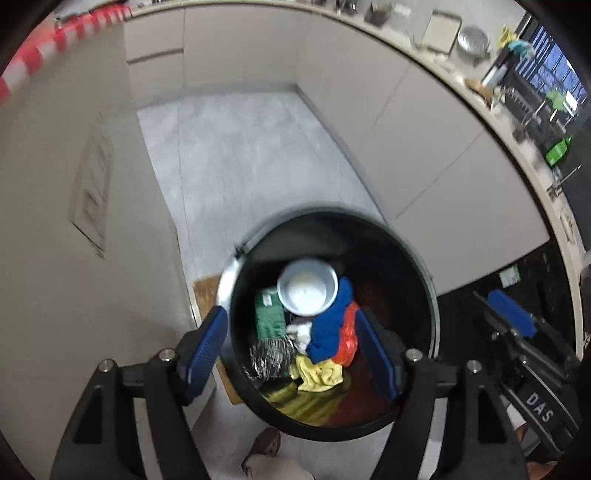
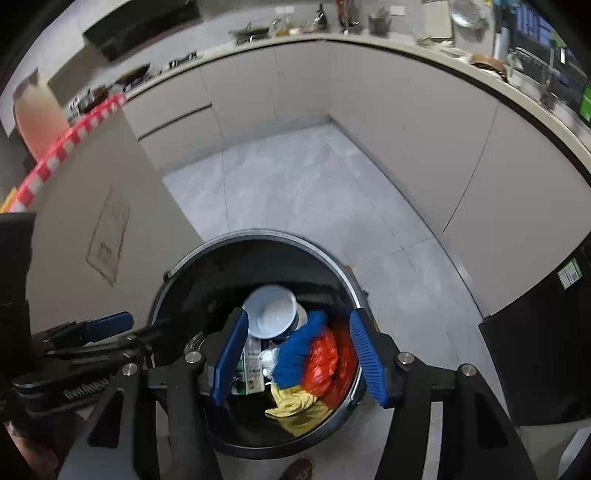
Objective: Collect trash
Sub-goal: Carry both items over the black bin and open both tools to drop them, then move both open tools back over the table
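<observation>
A round black trash bin (image 1: 413,266) stands on the floor below both grippers; it also shows in the right wrist view (image 2: 207,266). Inside lie a white bowl (image 1: 307,291), a green carton (image 1: 267,317), a blue wrapper (image 1: 330,325), a red bag (image 1: 349,338), yellow cloth (image 1: 317,374) and crumpled foil (image 1: 267,356). My left gripper (image 1: 291,354) is open and empty above the bin. My right gripper (image 2: 299,358) is open and empty above the bin, over the bowl (image 2: 271,312), blue wrapper (image 2: 295,350) and red bag (image 2: 321,363).
Grey tiled floor (image 2: 295,184) runs ahead between beige cabinets (image 2: 406,110). A cluttered countertop (image 2: 369,22) curves along the back and right. Red-white tape (image 2: 70,140) edges a counter on the left. A dark appliance (image 2: 535,350) stands right. A brown shoe (image 1: 267,441) is below the bin.
</observation>
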Demonstrator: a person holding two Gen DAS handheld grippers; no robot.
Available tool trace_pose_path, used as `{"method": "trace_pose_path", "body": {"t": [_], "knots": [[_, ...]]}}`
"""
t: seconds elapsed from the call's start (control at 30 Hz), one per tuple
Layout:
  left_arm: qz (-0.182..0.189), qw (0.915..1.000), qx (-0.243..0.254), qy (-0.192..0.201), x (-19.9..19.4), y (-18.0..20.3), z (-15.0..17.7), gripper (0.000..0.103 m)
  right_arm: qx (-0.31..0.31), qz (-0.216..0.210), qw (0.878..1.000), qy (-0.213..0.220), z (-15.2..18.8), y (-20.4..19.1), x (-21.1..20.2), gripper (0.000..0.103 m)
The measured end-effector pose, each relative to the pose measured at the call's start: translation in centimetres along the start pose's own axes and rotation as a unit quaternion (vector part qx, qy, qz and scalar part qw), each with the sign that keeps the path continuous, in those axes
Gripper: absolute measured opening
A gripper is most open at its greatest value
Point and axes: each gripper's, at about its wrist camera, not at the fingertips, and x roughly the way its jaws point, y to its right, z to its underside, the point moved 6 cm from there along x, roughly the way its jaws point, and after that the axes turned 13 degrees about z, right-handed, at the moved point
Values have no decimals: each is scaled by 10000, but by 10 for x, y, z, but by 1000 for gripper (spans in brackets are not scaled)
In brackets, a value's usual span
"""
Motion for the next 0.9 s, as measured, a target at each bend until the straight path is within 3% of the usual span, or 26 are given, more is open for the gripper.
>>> {"method": "trace_pose_path", "body": {"t": [0.27, 0.43, 0.7, 0.9], "knots": [[98, 9989, 244, 393, -79, 29, -21, 72, 423, -98, 9987, 284, -20, 5, -59, 60], [216, 9968, 355, 689, -133, 17, -32, 73, 472, -243, 9973, 504, -32, -25, -100, 60], [-23, 9942, 184, 1059, -211, -58, -42, 73, 242, -659, 9942, 809, -58, -125, -166, 67], [-483, 9902, -147, 1304, -264, -147, -45, 73, -246, -1061, 9901, 885, -65, -245, -198, 71]]}}
